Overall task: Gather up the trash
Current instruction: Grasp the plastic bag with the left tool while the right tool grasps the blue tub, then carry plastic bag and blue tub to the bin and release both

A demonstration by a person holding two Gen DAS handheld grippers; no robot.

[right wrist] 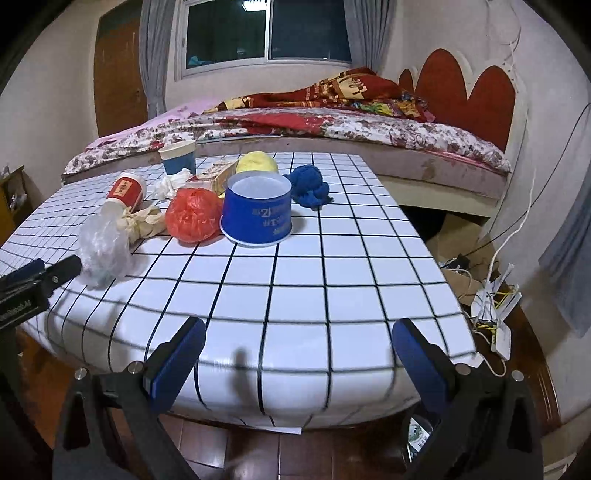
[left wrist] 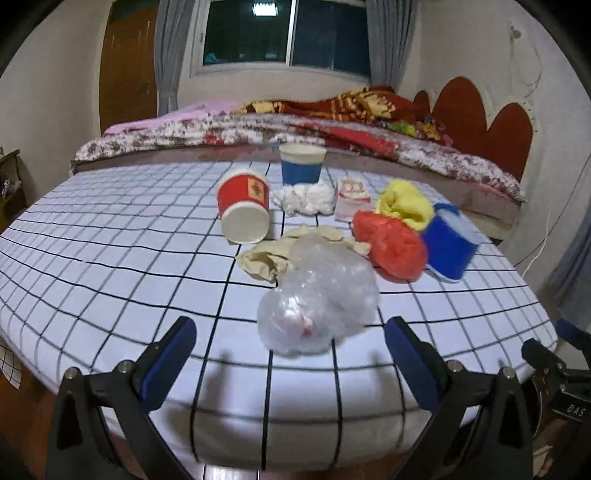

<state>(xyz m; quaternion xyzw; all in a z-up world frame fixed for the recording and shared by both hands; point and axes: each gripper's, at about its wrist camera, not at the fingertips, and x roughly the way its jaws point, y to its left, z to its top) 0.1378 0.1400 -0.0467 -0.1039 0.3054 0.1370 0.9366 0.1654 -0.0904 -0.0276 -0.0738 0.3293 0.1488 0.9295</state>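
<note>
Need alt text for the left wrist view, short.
Open left tongs hover at the near edge of a grid-patterned table, aimed at a crumpled clear plastic bag. Behind it lie a tipped red cup, beige wrapper, orange bag and blue cups; a bed beyond.

Indoor ceiling light is illuminating both views evenly; its reflection is glaring in the dark window (left wrist: 286, 31). Fisheye distortion is bending the tablecloth (right wrist: 332, 273) grid, with black vignetting at corners. The blue bowl (left wrist: 448, 245) is showing motion blur.
</note>
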